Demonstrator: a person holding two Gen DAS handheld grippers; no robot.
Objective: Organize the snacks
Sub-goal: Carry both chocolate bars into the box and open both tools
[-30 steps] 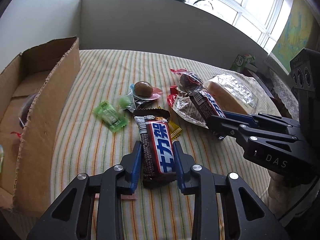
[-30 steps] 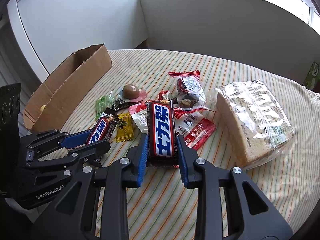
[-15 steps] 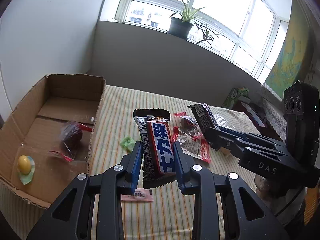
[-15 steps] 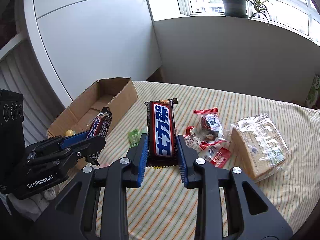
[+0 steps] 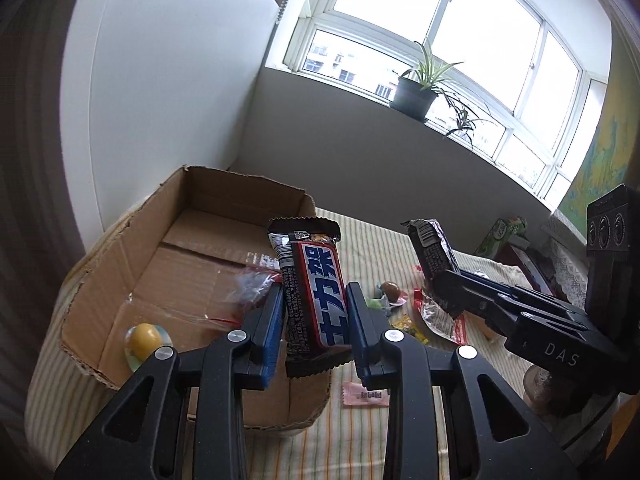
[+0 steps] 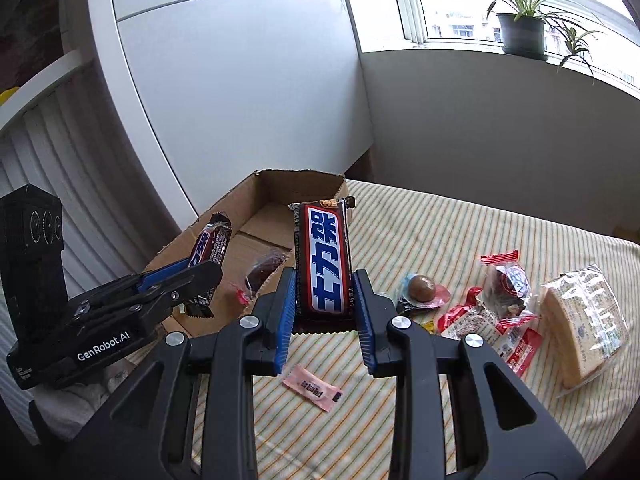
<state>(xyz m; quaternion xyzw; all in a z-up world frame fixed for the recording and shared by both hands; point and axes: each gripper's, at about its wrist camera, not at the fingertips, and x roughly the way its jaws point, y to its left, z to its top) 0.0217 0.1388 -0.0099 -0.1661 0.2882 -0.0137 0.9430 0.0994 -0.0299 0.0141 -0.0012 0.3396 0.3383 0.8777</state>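
Observation:
My left gripper is shut on a Snickers bar and holds it in the air over the near right corner of the open cardboard box. My right gripper is shut on a second Snickers bar, held above the striped tablecloth just right of the box. Each gripper shows in the other's view: the right gripper and the left gripper. In the box lie a yellow candy and a dark red-wrapped snack.
On the striped table lie a brown ball candy, red-wrapped snacks, a bagged bread slice, a pink sachet and a yellow candy. A green carton stands at the far edge.
Both grippers have risen from the table with their Snickers bars and moved left toward the box. The left one now hangs over the box's corner.

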